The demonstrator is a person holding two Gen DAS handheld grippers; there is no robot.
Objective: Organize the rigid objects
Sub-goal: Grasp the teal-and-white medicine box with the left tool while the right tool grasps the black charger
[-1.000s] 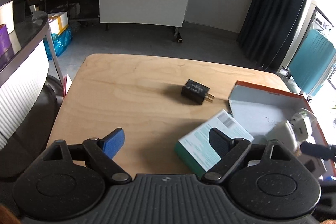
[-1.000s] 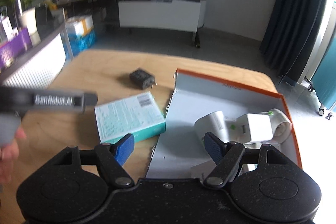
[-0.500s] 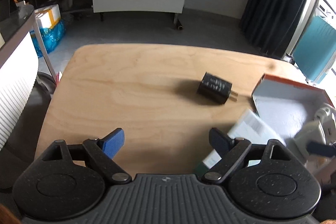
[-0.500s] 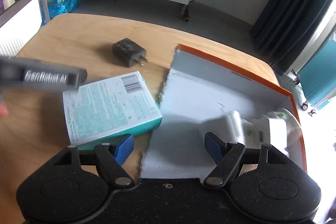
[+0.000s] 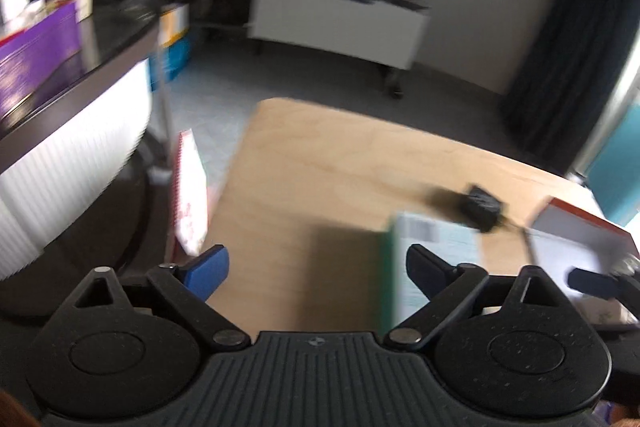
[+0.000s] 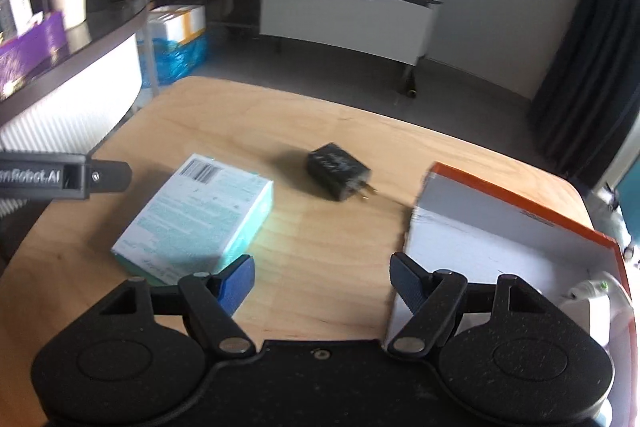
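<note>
A teal and white box point(image 6: 196, 215) lies on the wooden table point(image 6: 328, 239), left of a black plug adapter point(image 6: 338, 171). An orange-rimmed open box point(image 6: 508, 247) at the right holds white chargers point(image 6: 592, 303). My right gripper point(image 6: 322, 279) is open and empty, above bare table between the teal box and the orange box. My left gripper point(image 5: 316, 267) is open and empty near the table's left part; the teal box point(image 5: 432, 251) lies by its right finger, and the adapter point(image 5: 482, 203) beyond. The left view is blurred.
A curved dark counter with purple boxes point(image 6: 32, 43) and plants stands at the left. A white low cabinet point(image 6: 344, 23) and dark curtain point(image 6: 592, 39) are at the back. A red-edged notebook point(image 5: 188, 195) leans beside the table's left edge.
Both grippers have swung left. The right gripper now sits over bare table instead of over the orange box. The left view has turned toward the table's left edge. Both stay open.
</note>
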